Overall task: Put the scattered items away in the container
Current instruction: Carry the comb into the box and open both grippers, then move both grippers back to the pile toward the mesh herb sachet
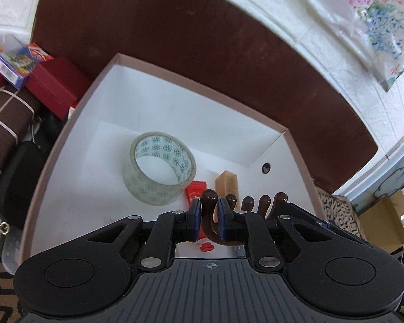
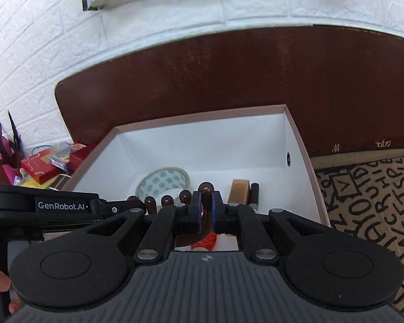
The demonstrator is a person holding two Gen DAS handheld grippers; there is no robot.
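Note:
A white box with a pink rim (image 1: 67,123) (image 2: 196,115) stands on the brown table. In it lie a clear tape roll (image 1: 159,168) (image 2: 164,181), a red packet (image 1: 195,192), a tan carton (image 1: 227,183) (image 2: 238,189), a dark tube (image 2: 254,192) and a small red cap (image 1: 206,247). A brown hair claw clip (image 1: 245,204) (image 2: 172,200) hangs over the box's near side. My left gripper (image 1: 210,220) is shut on one end of the clip. My right gripper (image 2: 206,211) is shut on the other end.
Left of the box lies a pile: red boxes (image 1: 54,83) (image 2: 40,169), a card pack (image 1: 16,64), a brown striped bundle (image 1: 5,118) and a black case (image 1: 16,183). A letter-print cloth (image 2: 369,196) covers the table at the right. A white brick wall (image 2: 175,21) stands behind.

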